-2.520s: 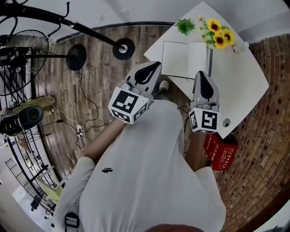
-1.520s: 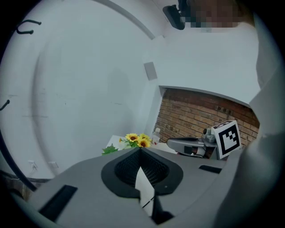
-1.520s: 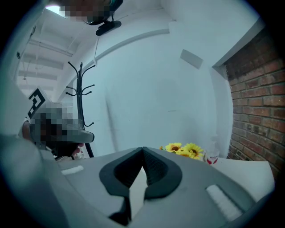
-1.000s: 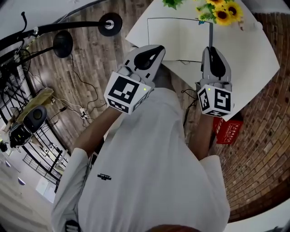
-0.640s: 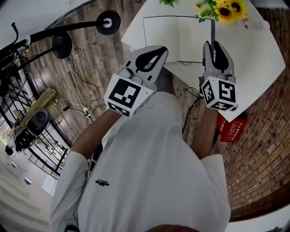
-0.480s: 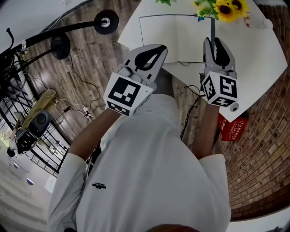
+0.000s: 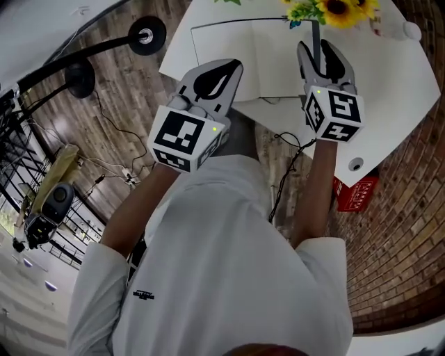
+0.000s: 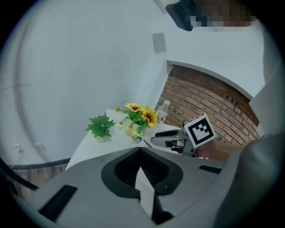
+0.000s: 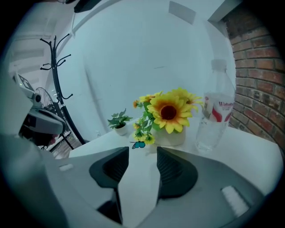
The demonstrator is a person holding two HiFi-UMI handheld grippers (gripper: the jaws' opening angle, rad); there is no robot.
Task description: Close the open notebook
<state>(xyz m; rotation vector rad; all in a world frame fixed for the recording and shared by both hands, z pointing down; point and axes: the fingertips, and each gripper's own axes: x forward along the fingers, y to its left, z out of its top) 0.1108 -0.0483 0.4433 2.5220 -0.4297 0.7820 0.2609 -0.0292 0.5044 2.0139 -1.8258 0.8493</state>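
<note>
- Head view: open white notebook (image 7: 271,55) lies flat, pages up, on the white square table (image 7: 389,90), at the near edge in front of the person
- dark strip runs along the notebook's right-hand side, next to the yellow sunflower bunch (image 7: 337,8)
- left gripper (image 7: 233,66) hangs over the notebook's near left part; right gripper (image 7: 316,47) over its near right edge by the dark strip; contact with the pages can't be told from above
- Left gripper view: jaws together at the tips, nothing clamped; past them are the sunflowers (image 8: 142,116), a small green plant in a white pot (image 8: 101,127), a clear plastic bottle (image 8: 163,110) and the right gripper (image 8: 171,138) with its marker cube
- Right gripper view: jaws apart, they have just been opening, nothing between them; only a white surface shows in the gap, page or table I can't say
- same view, ahead: sunflowers (image 9: 169,111) in a white pot with a small blue butterfly (image 9: 139,144) in front, bottle (image 9: 216,120) to the right, green plant (image 9: 119,121) to the left, black coat rack (image 9: 55,67) against the wall
- red box (image 7: 358,195) sits on the brick-pattern floor (image 7: 410,229) by the table's near right corner
</note>
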